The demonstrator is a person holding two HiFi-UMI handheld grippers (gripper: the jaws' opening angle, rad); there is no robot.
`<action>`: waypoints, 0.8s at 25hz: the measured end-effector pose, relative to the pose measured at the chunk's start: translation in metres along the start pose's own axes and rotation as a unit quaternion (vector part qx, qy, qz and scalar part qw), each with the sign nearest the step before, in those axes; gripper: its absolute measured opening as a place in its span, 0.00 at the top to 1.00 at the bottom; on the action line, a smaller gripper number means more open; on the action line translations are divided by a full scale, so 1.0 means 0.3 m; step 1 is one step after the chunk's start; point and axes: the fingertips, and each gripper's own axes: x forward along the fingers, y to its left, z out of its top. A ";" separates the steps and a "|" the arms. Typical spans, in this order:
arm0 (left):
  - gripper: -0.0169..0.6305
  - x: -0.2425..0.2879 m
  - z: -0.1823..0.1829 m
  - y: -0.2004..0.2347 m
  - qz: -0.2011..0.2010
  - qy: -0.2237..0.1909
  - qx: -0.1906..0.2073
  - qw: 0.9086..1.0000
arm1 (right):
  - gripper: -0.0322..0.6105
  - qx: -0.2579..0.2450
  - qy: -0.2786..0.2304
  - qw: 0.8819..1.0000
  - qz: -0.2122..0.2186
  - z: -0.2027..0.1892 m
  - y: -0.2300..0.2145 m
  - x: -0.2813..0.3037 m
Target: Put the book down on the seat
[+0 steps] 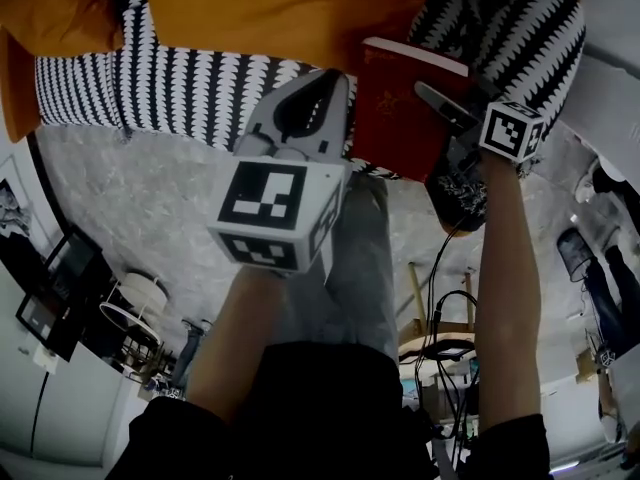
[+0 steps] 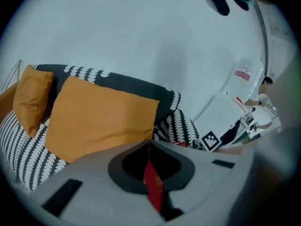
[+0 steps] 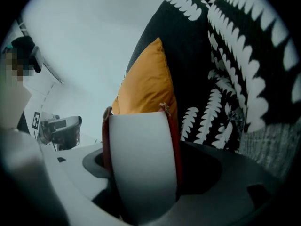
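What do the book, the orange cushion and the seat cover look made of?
Book: a paper block, plain white at its edge, between thin red covers with a faint gold mark. Whether the covers are card or cloth-covered board I cannot tell.
Orange cushion: matte woven fabric, softly dented and creased.
Seat cover: black-and-white printed textile, matte, following the padding underneath.

In the right gripper view the book (image 3: 141, 164) is cut off at 6 o'clock, and it hides from us the lower part of the orange cushion (image 3: 146, 79).
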 end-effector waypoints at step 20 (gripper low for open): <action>0.95 -0.072 0.032 -0.058 -0.017 -0.015 0.015 1.000 | 0.38 -0.098 -0.199 0.962 -0.160 0.215 0.141 -0.383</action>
